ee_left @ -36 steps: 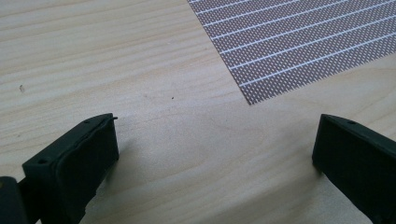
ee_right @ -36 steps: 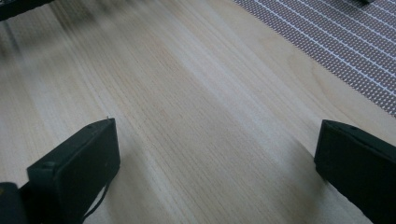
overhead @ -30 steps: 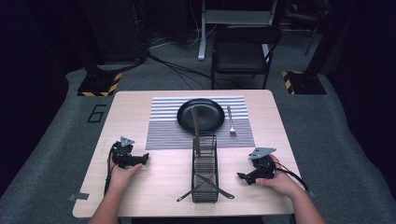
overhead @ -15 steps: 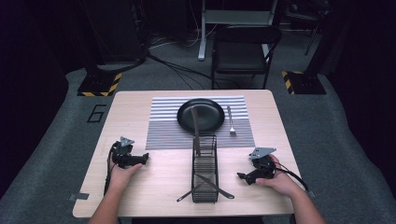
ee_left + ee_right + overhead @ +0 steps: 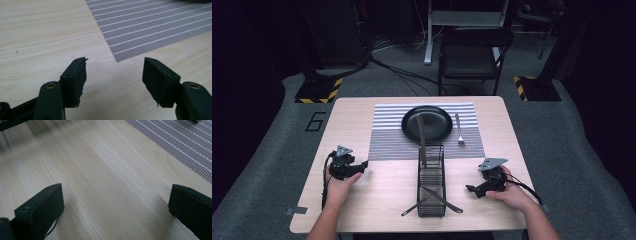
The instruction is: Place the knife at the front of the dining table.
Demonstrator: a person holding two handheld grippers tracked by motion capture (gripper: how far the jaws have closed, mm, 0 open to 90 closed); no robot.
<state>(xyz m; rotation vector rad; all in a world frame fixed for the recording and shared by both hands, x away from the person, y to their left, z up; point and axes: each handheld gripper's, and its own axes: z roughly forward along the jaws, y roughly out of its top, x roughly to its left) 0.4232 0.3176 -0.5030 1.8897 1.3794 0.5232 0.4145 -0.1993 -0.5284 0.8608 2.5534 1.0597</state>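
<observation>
The left gripper point(image 5: 362, 164) is seen resting low on the bench point(image 5: 377, 187), held in the person's left hand point(image 5: 339, 181), well apart from the other items. In the left gripper view its jaws stand apart with nothing between them, and the near corner of the striped mat point(image 5: 155, 27) lies just ahead.

At the centre, a black wire rack point(image 5: 431, 182) stands on the bench with its far end at the mat's near edge. A long dark utensil point(image 5: 422, 137) is propped in the rack's far end and leans out over the black plate point(image 5: 427, 123) on the mat point(image 5: 387, 140). A fork point(image 5: 459, 131) lies on the mat just beside the plate, on its right.

The right gripper point(image 5: 471, 189) is held low on the bench to the right of the rack, near it but not touching. In the right gripper view point(image 5: 115, 207) its jaws are wide apart over bare wood, empty.

The work is judged to be at its start: nothing is grasped. The rack and its utensil lie nearest the grippers. The next move is judged to call for one gripper to be raised, carried towards the rack, and closed on the utensil's handle.
</observation>
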